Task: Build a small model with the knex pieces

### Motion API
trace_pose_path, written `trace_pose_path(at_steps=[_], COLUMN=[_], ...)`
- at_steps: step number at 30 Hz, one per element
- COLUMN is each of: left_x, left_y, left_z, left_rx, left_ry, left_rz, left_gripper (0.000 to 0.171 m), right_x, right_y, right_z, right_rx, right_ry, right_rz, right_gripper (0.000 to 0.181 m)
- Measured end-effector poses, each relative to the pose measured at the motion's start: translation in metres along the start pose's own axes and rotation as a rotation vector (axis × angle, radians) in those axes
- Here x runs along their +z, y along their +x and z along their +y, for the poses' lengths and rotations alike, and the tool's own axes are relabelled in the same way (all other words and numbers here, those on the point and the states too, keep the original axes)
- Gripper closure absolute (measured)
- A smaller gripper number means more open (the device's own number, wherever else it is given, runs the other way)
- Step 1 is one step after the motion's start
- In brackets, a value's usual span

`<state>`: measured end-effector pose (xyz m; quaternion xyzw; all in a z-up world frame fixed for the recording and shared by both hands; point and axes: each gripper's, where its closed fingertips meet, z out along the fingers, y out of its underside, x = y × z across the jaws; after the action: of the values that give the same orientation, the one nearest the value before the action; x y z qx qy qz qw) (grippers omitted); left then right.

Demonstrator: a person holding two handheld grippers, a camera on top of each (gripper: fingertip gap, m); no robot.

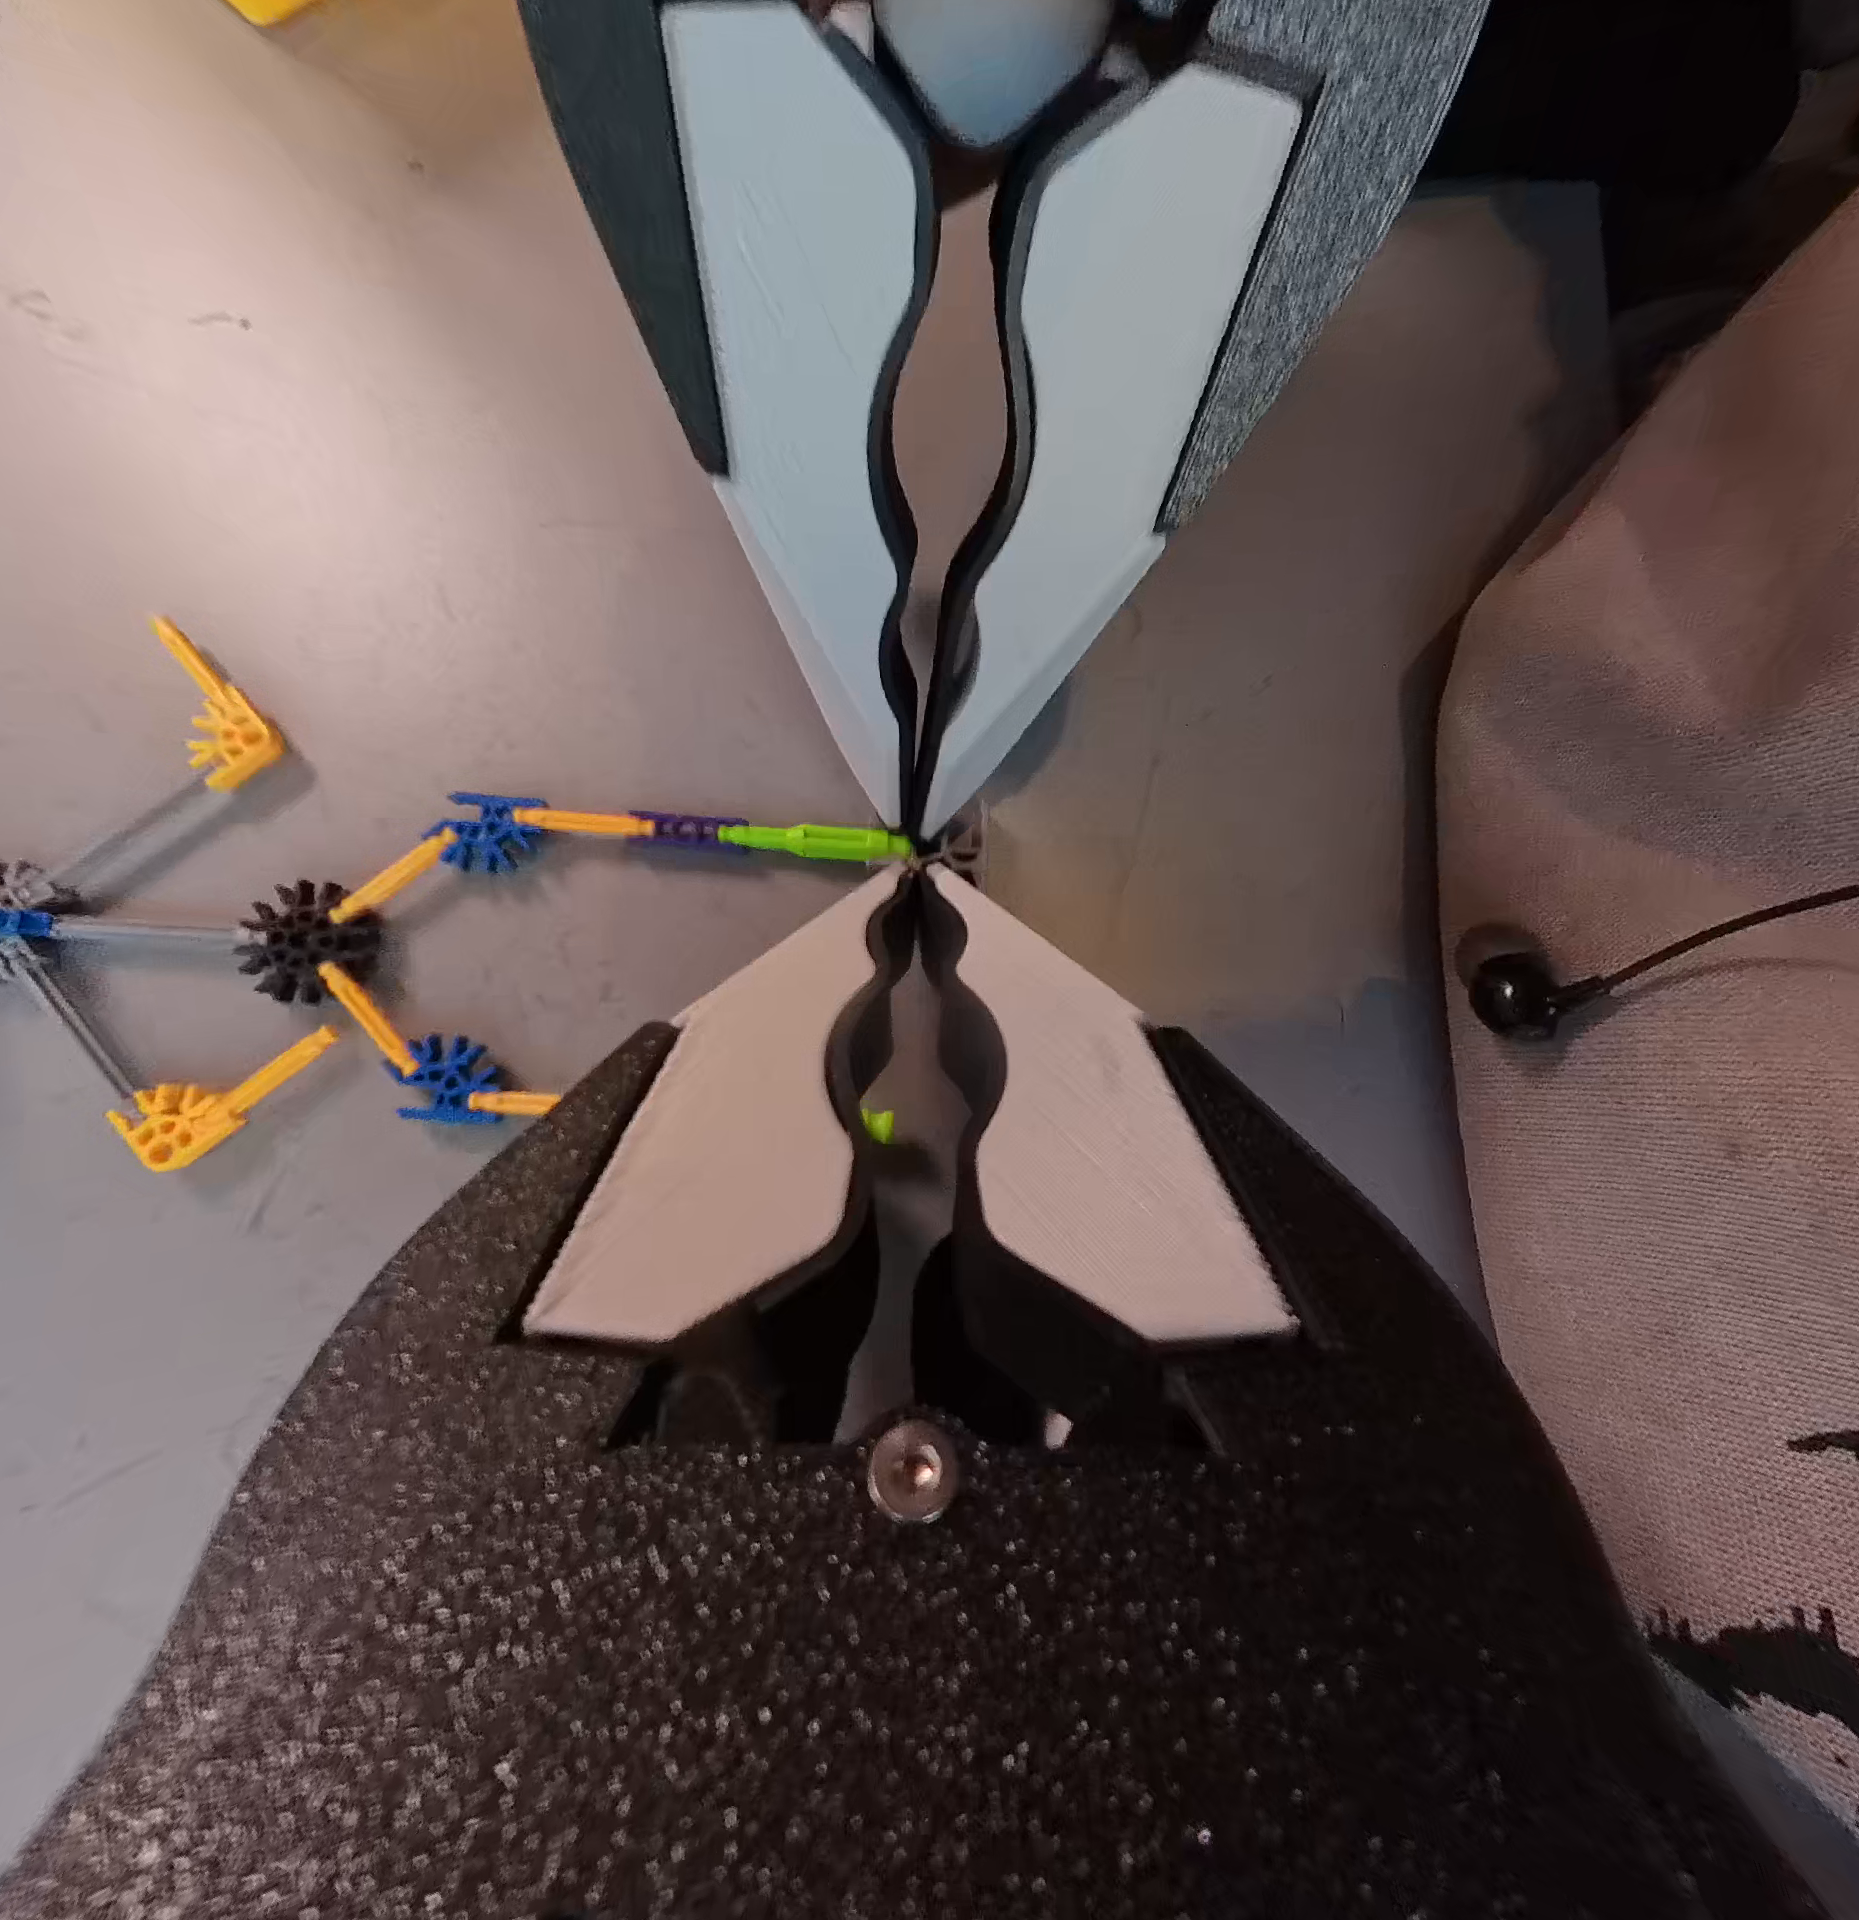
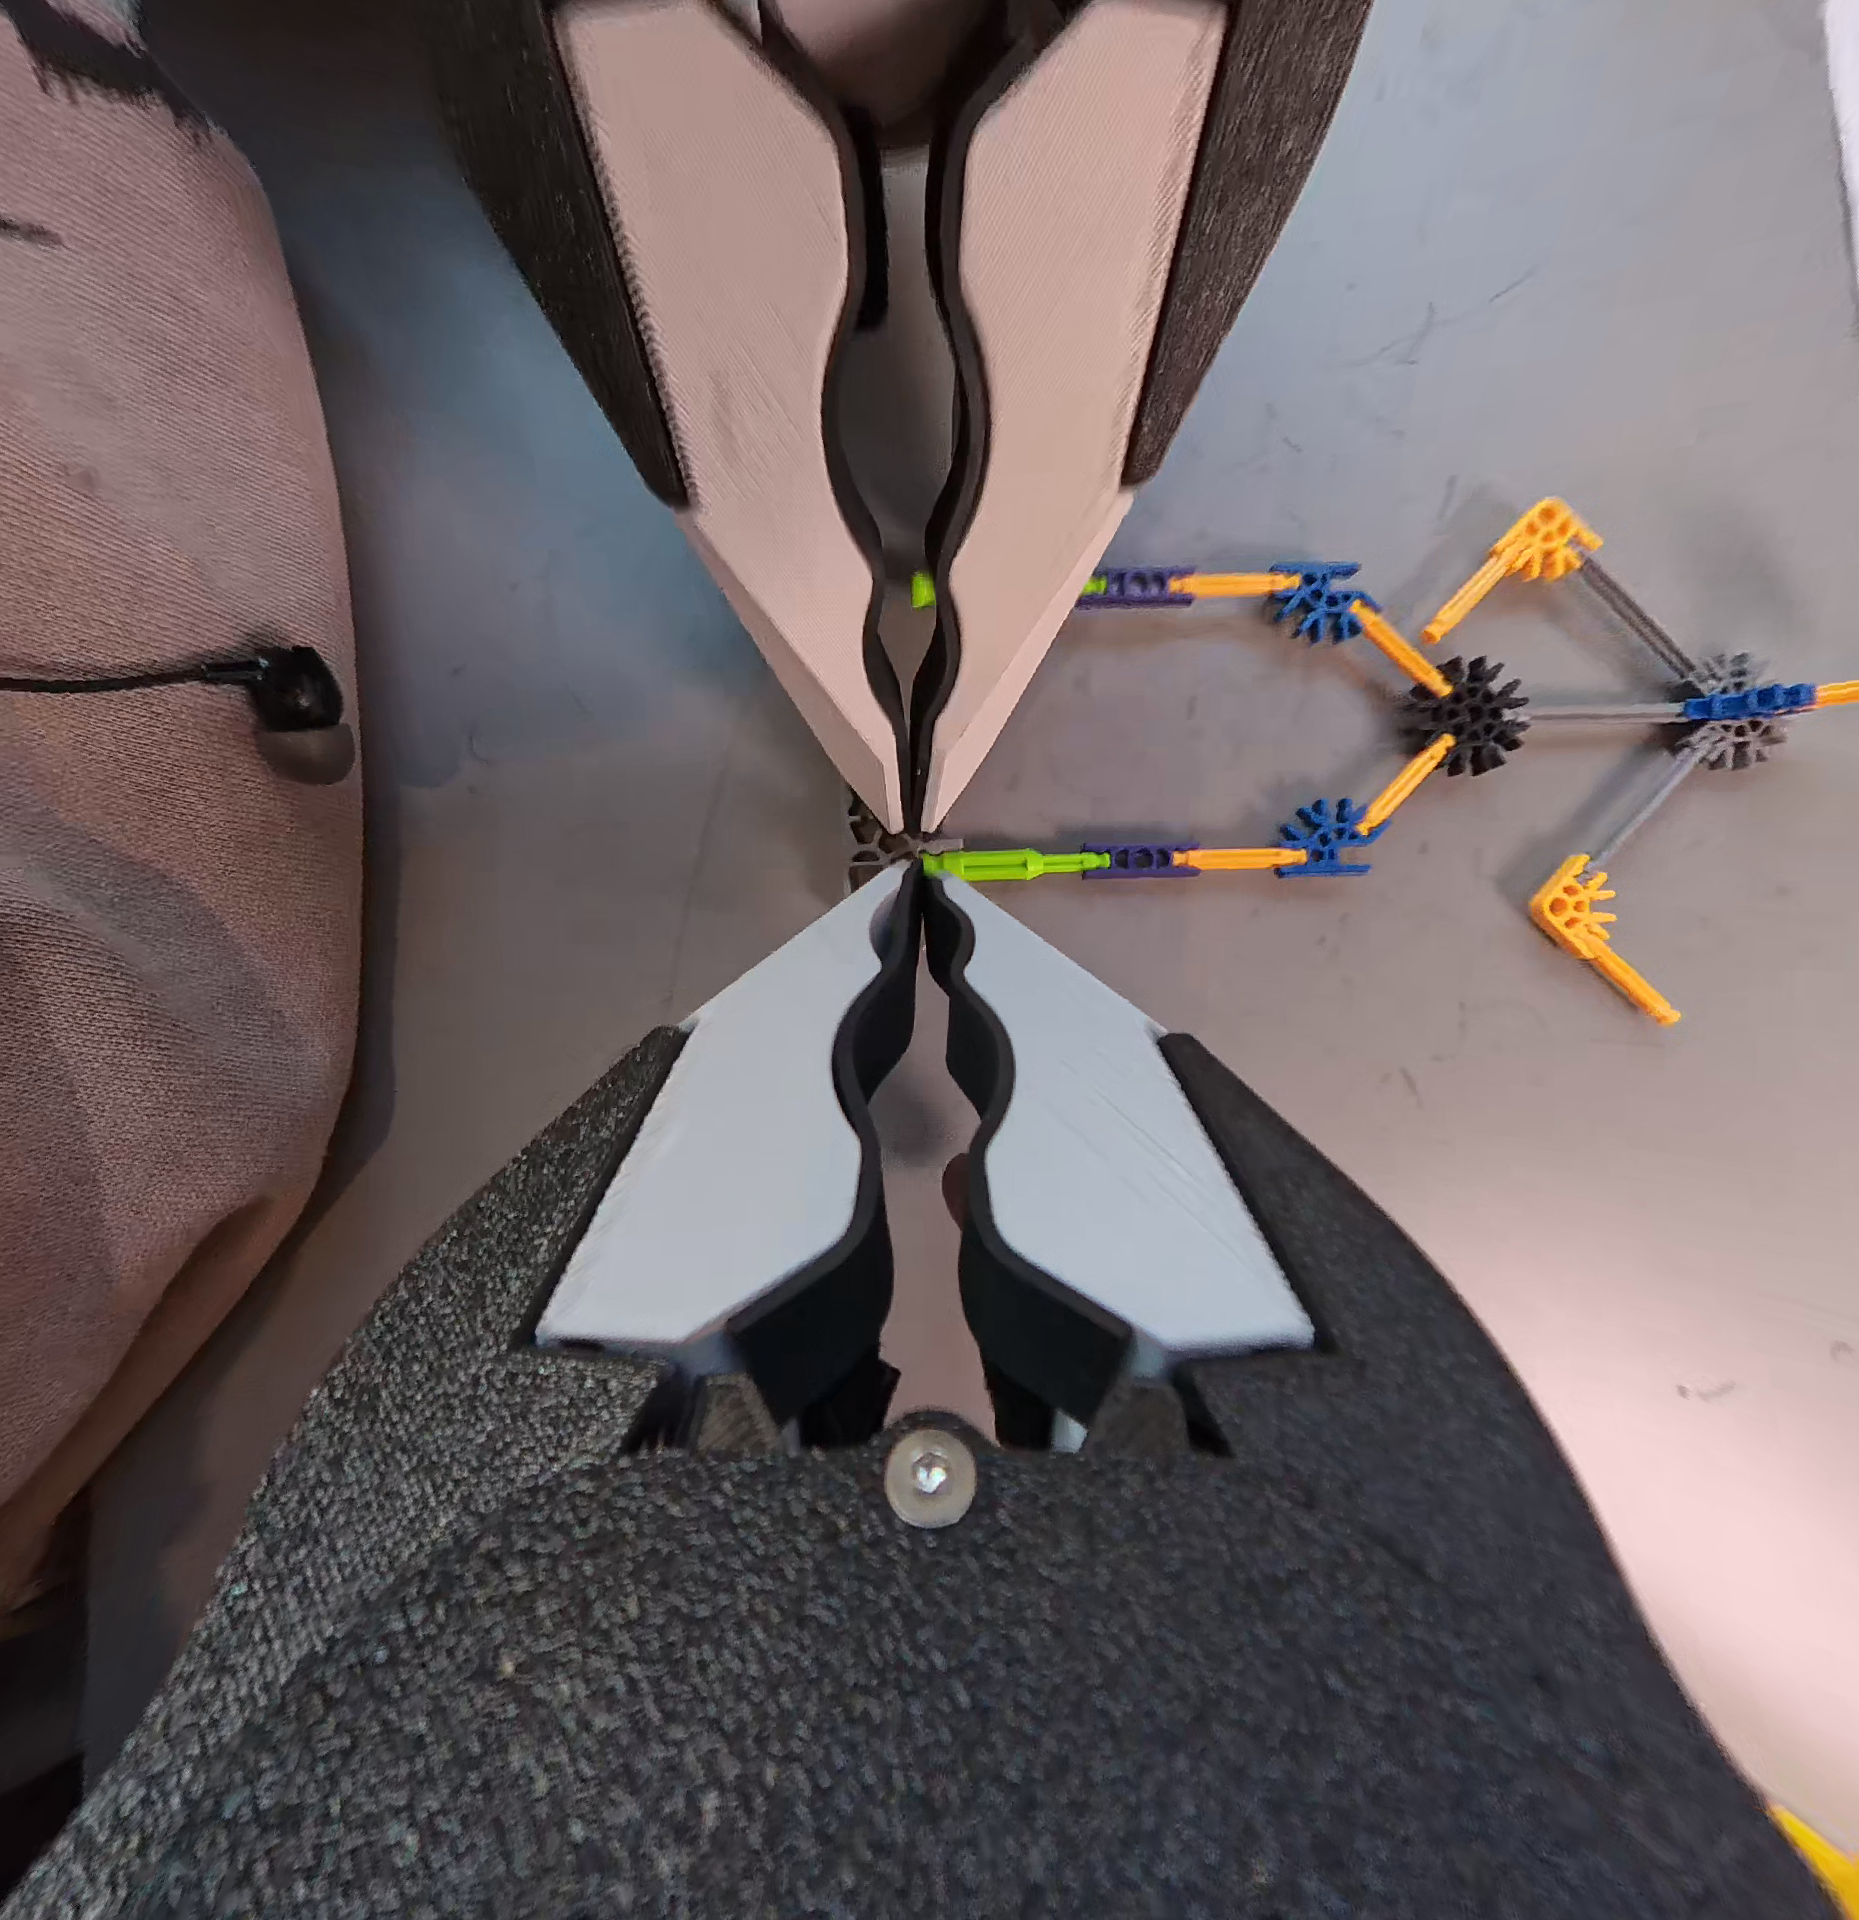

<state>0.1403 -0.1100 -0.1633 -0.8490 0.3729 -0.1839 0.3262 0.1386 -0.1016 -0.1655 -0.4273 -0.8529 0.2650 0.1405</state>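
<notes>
A rod-and-connector toy lies flat on the grey table. It has a black hub, blue connectors, yellow rods and a purple piece. A green rod ends in a small grey connector. My left gripper, with beige fingers, is shut with its tips at that connector. My right gripper, with light blue fingers, faces it tip to tip and is shut at the same joint. The tips hide the exact grip. A second green rod shows through the gap under the left gripper.
A person's pinkish garment with a black cord and bead lies close beside the grippers. The toy's yellow corner connectors and grey hub spread out on the far side. A yellow object sits at the frame corner. Left and right tips are no more than a few centimetres apart. The purple piece is about equally far from each gripper, around 4 cm. The black hub lies around 10 cm away from my right fingertips. Seen from the right wrist view as well.
</notes>
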Motion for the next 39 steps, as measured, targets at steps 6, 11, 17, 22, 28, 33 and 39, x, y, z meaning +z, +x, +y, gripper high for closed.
trace_pose_path(at_steps=[6, 11, 17, 22, 28, 33, 39], left_x=[0.001, 0.000, -0.030, -0.039, -0.045, -0.080, -0.091], left_y=[0.000, 0.000, -0.014, -0.020, -0.035, -0.057, -0.050], left_z=[0.001, 0.001, -0.012, -0.003, 0.010, 0.028, 0.072], left_rx=[-0.012, -0.031, -0.058, -0.033, 0.009, -0.056, -0.072], left_ry=[-0.007, 0.021, 0.149, 0.127, 0.066, 0.051, -0.078], left_rz=[0.005, 0.043, 0.059, 0.054, -0.034, -0.081, -0.017], left_gripper=[0.171, 0.171, 0.160, 0.152, 0.151, 0.151, 0.142], right_x=[0.000, -0.001, -0.019, -0.007, 0.002, -0.004, -0.009], right_y=[0.000, 0.001, 0.003, -0.007, -0.002, 0.004, 0.010], right_z=[0.001, 0.001, 0.004, 0.008, 0.006, 0.015, 0.023], right_rx=[0.022, 0.019, 0.006, -0.005, 0.018, 0.019, 0.000], right_ry=[-0.001, 0.032, 0.069, 0.035, 0.013, -0.003, 0.017], right_rz=[-0.012, -0.020, -0.035, -0.074, -0.023, -0.027, -0.041], right_gripper=[0.181, 0.181, 0.163, 0.153, 0.156, 0.161, 0.160])
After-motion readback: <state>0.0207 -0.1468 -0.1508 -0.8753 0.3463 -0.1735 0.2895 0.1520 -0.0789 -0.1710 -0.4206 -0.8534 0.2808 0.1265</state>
